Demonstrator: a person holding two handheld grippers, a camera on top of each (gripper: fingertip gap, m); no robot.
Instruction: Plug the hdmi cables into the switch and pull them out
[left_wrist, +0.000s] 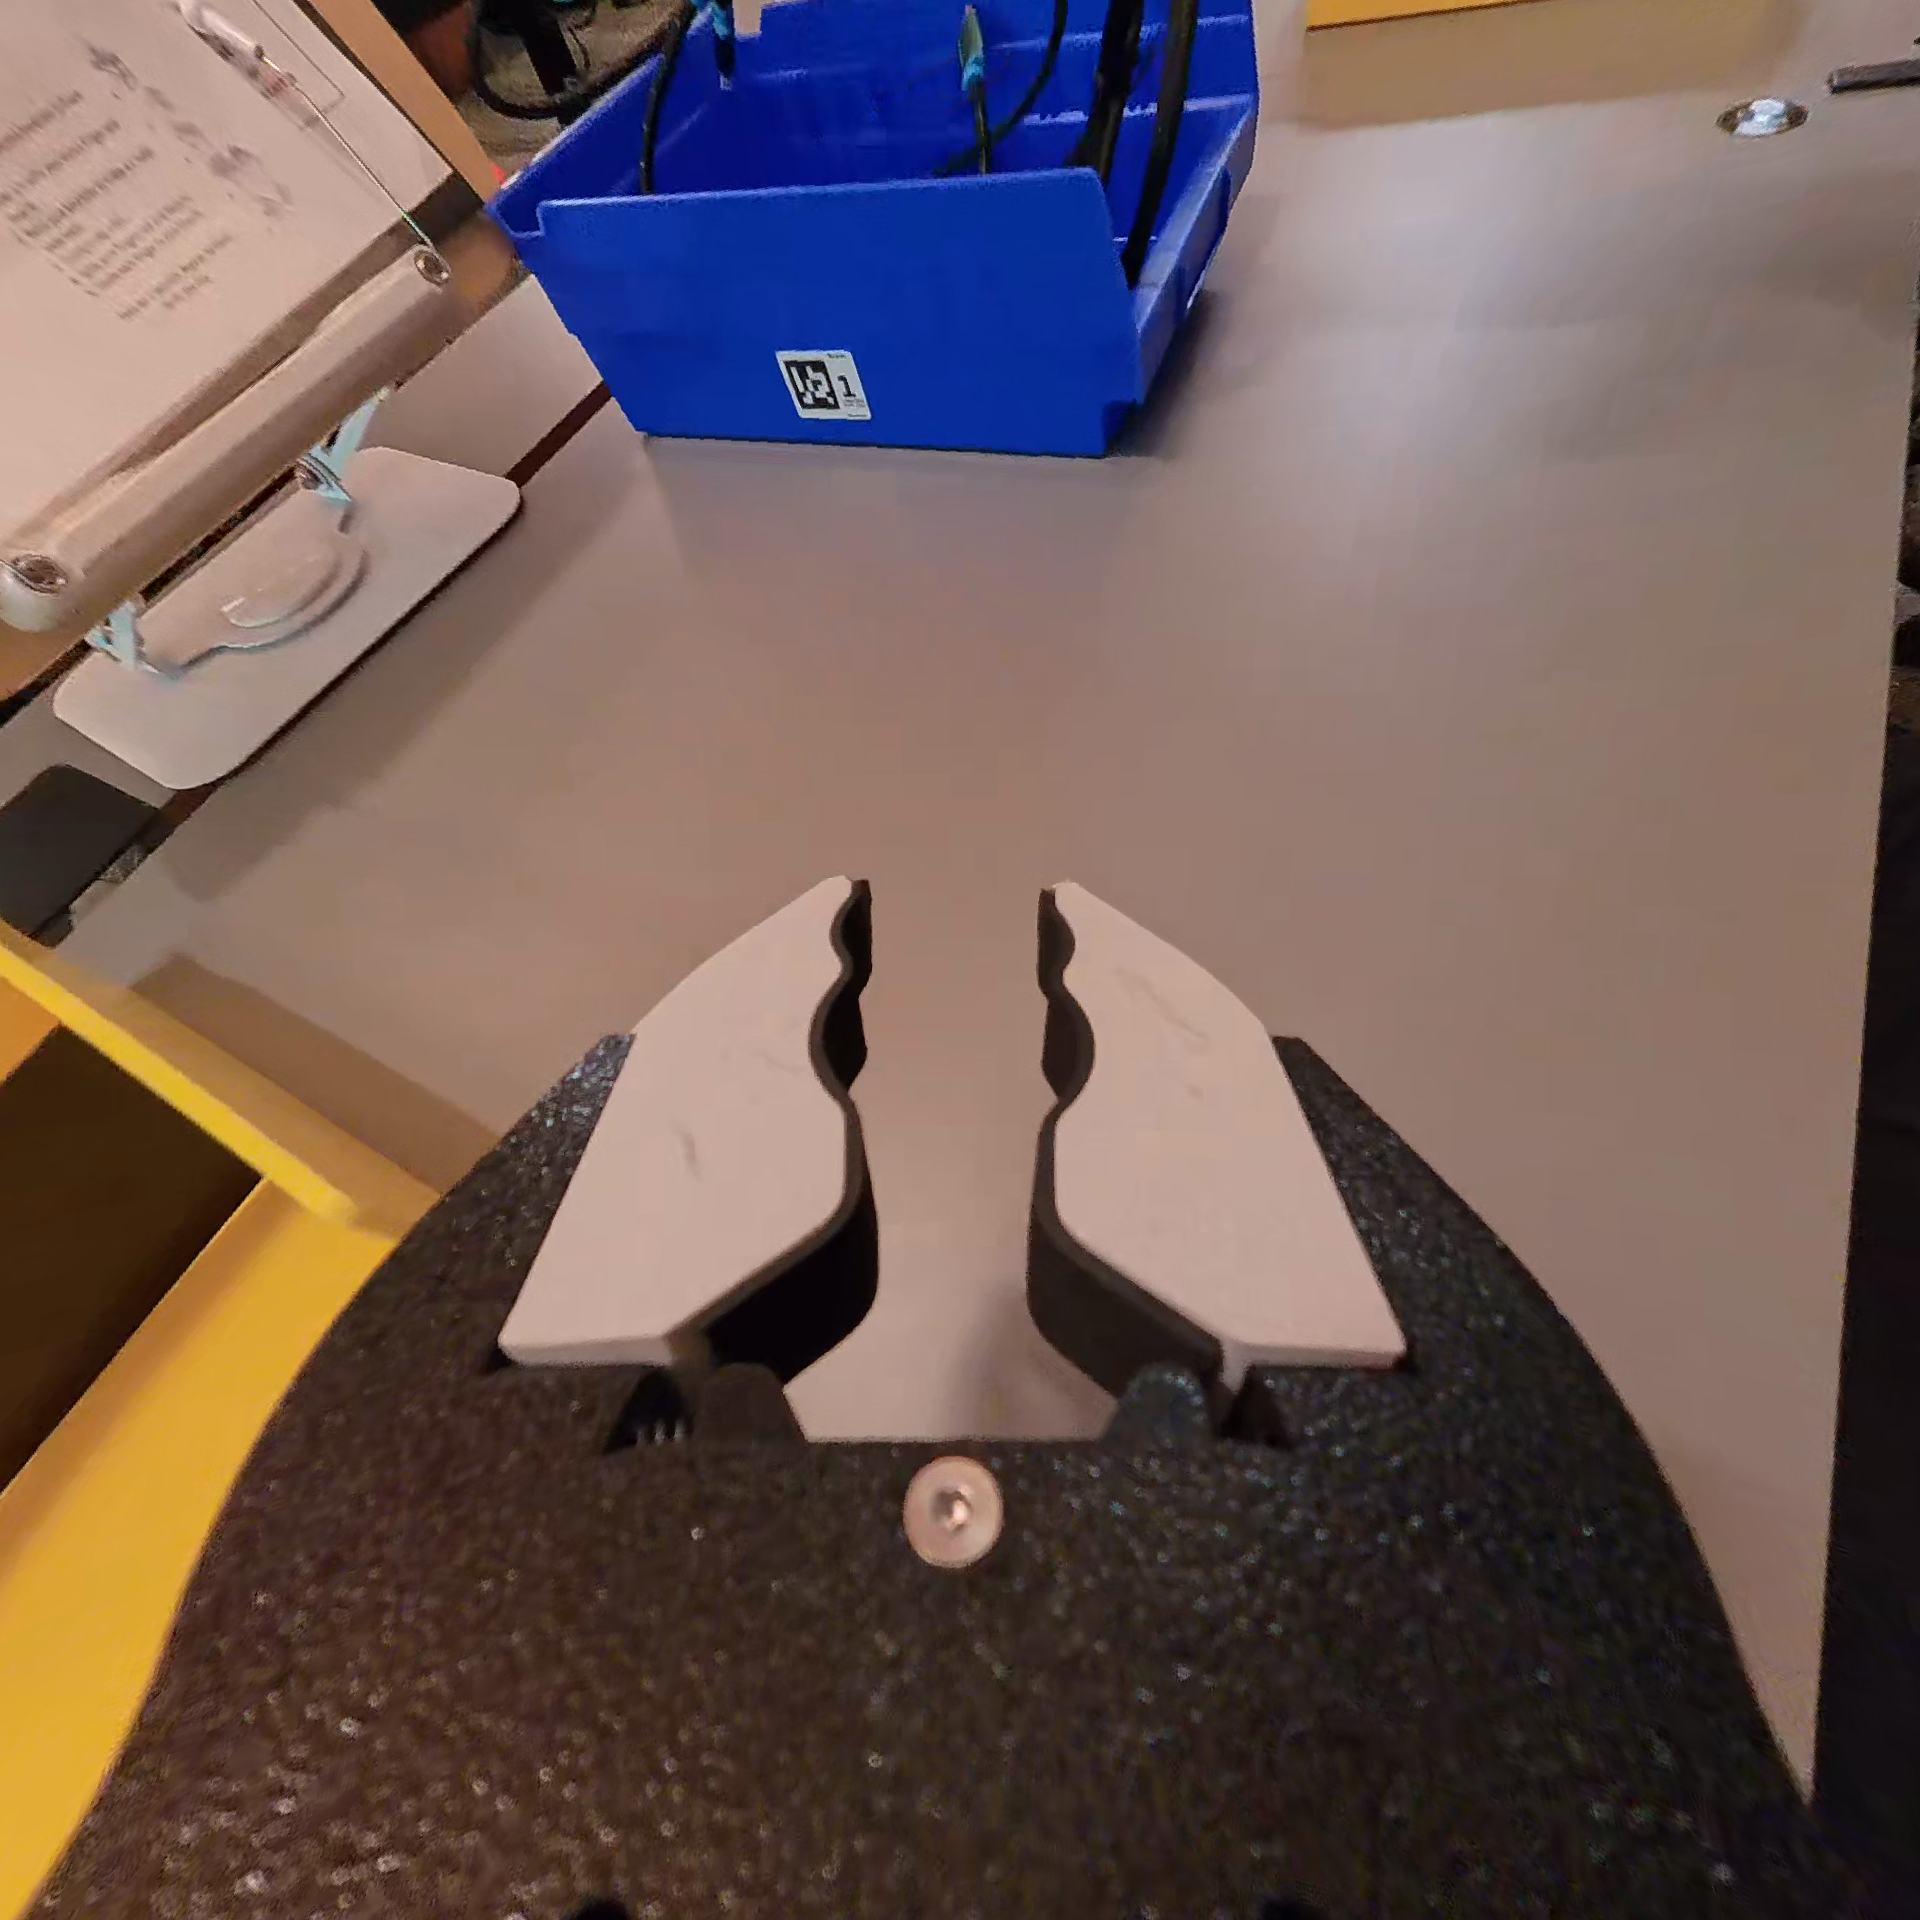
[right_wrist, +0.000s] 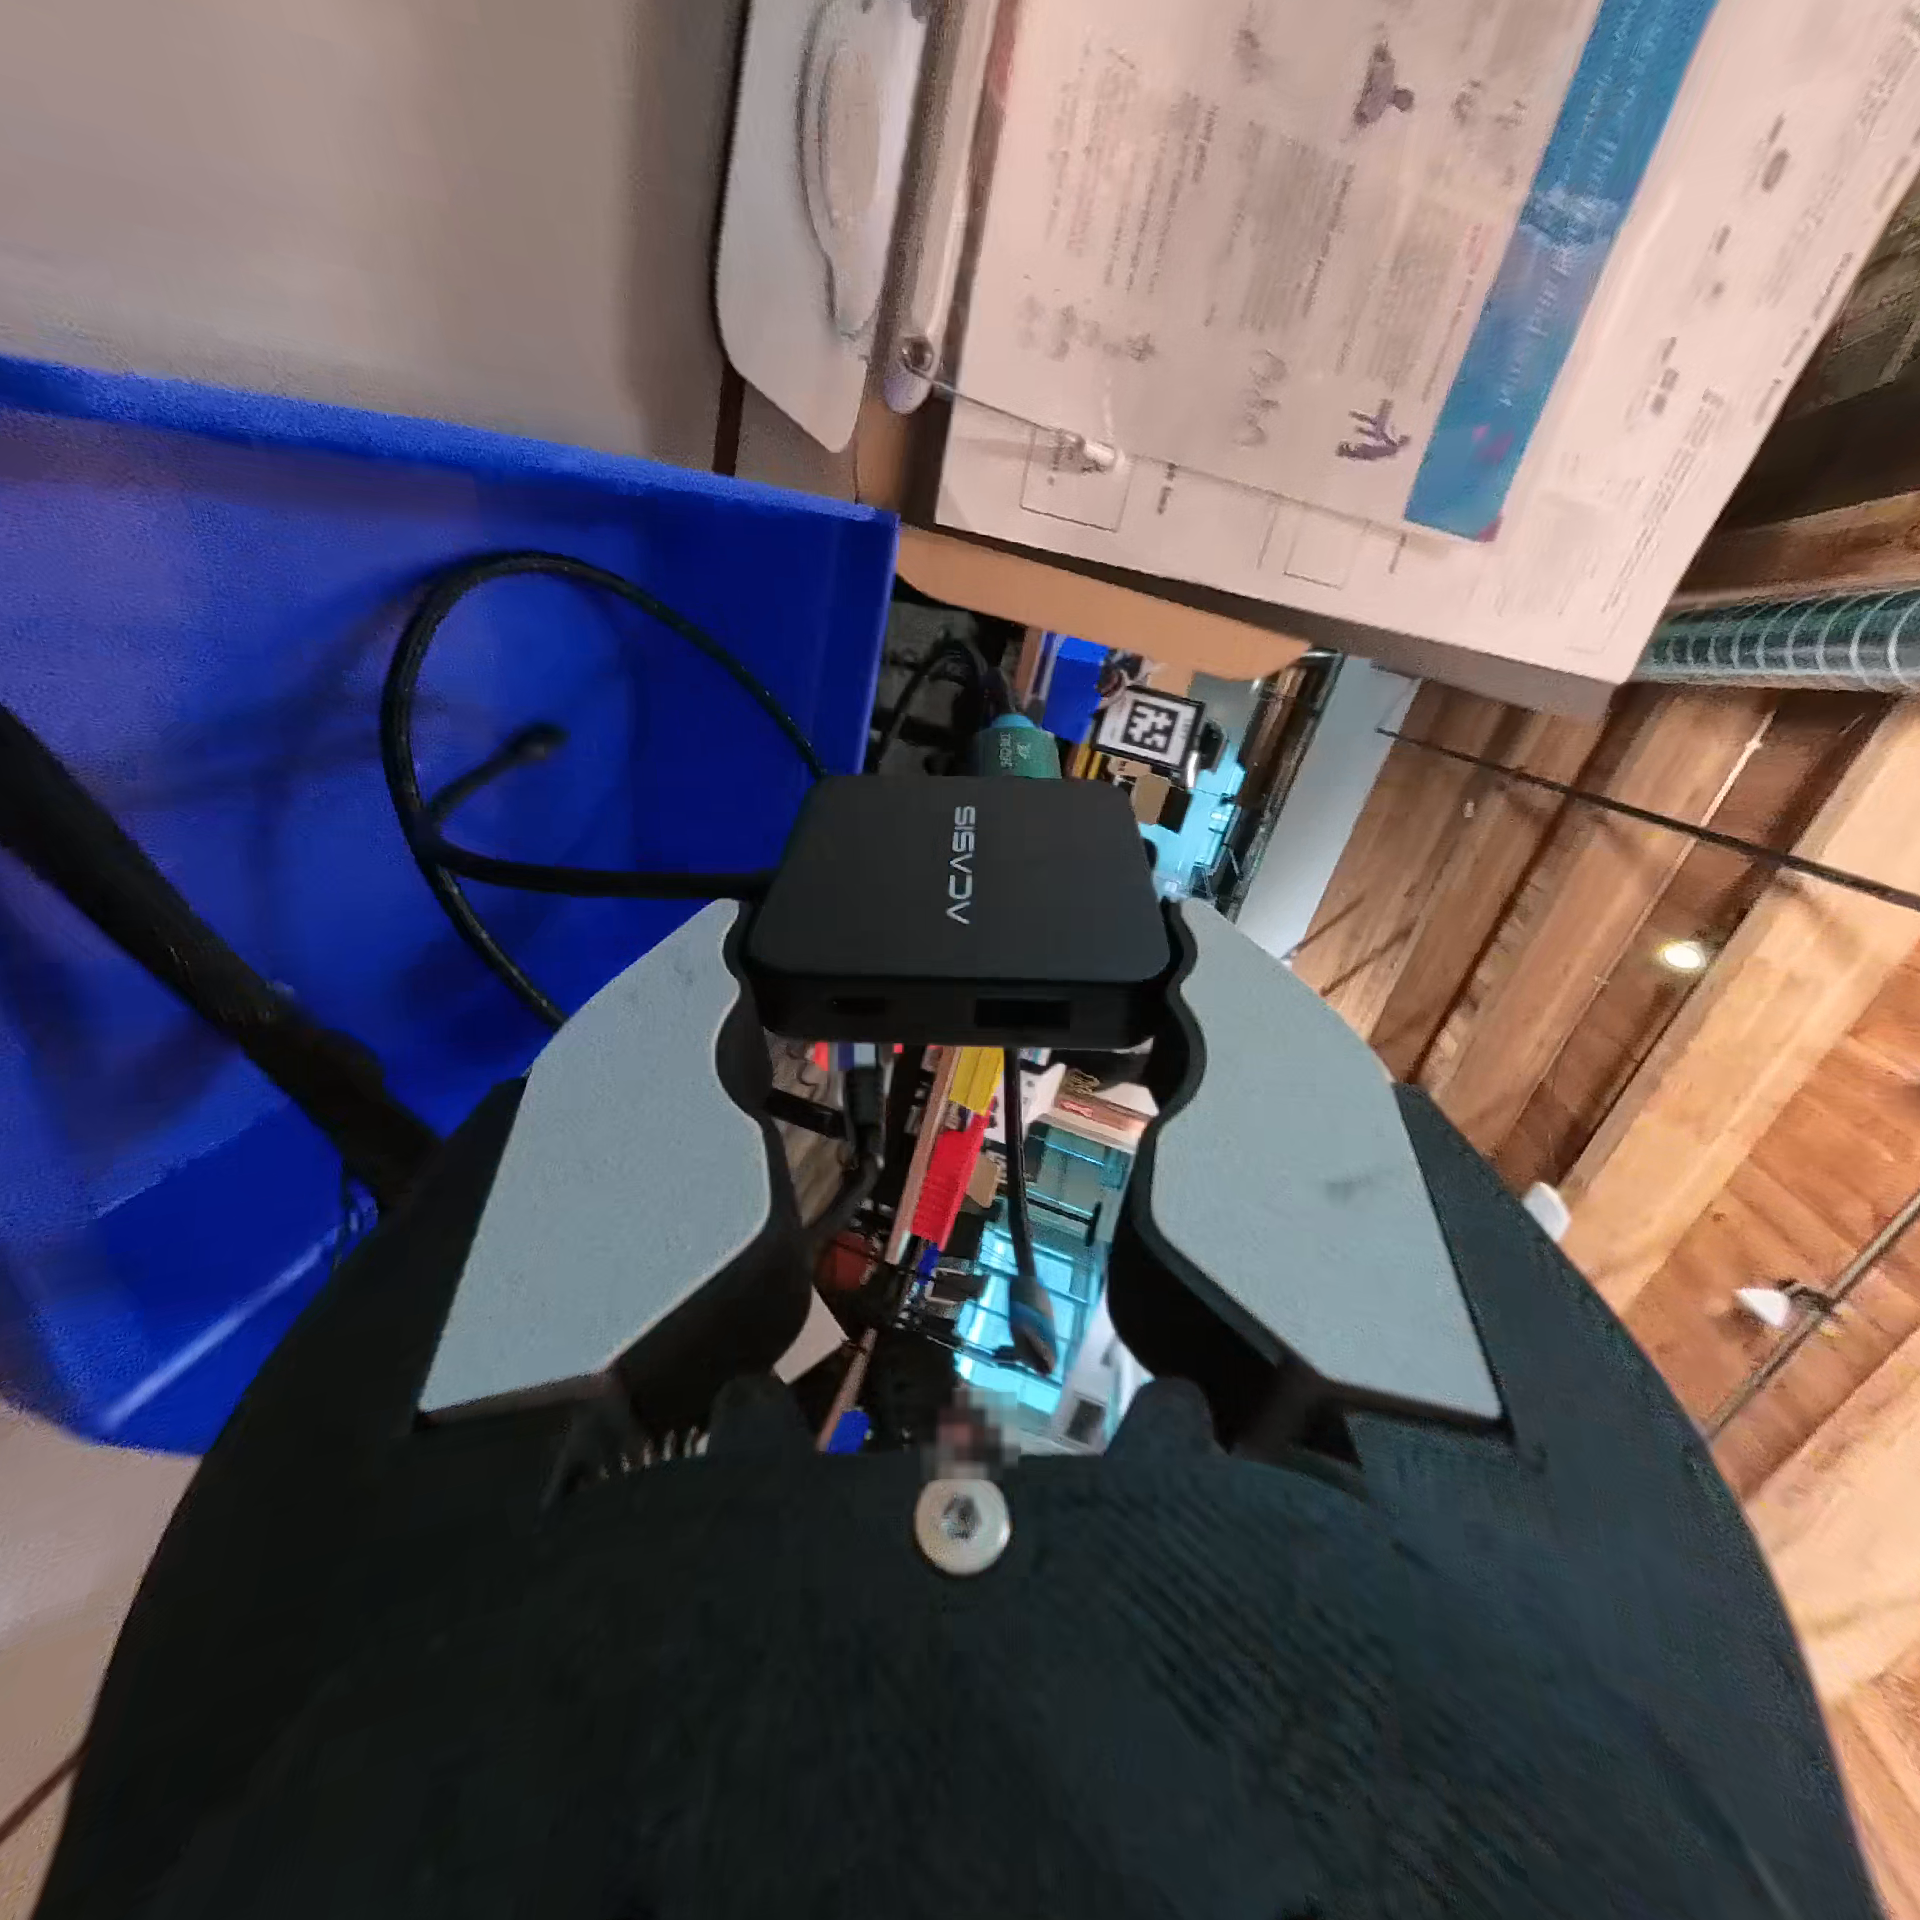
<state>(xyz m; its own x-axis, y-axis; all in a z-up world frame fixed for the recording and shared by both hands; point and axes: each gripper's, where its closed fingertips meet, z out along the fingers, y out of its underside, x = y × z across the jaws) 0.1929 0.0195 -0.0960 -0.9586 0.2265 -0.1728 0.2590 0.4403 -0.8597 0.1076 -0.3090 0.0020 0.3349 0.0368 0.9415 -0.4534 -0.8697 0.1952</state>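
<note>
My right gripper (right_wrist: 961, 930) is shut on a small black switch box (right_wrist: 956, 899) and holds it in the air, rolled sideways next to the blue bin (right_wrist: 260, 935). Two empty ports face me on its near edge. A green-blue plug (right_wrist: 1013, 750) sits in its far edge. A thin black cable (right_wrist: 436, 769) runs from the switch into the bin. A blue-tipped plug (right_wrist: 1034, 1325) hangs below the switch. My left gripper (left_wrist: 954, 894) is open and empty, low over the grey table (left_wrist: 1351, 727). The blue bin (left_wrist: 883, 281) with black cables (left_wrist: 1153, 135) stands ahead of it.
A document stand with printed sheets (left_wrist: 197, 260) is at the left on a metal base (left_wrist: 291, 623); it also shows in the right wrist view (right_wrist: 1351, 291). The table's right edge (left_wrist: 1870, 935) is close. Yellow furniture (left_wrist: 156, 1299) lies at the lower left.
</note>
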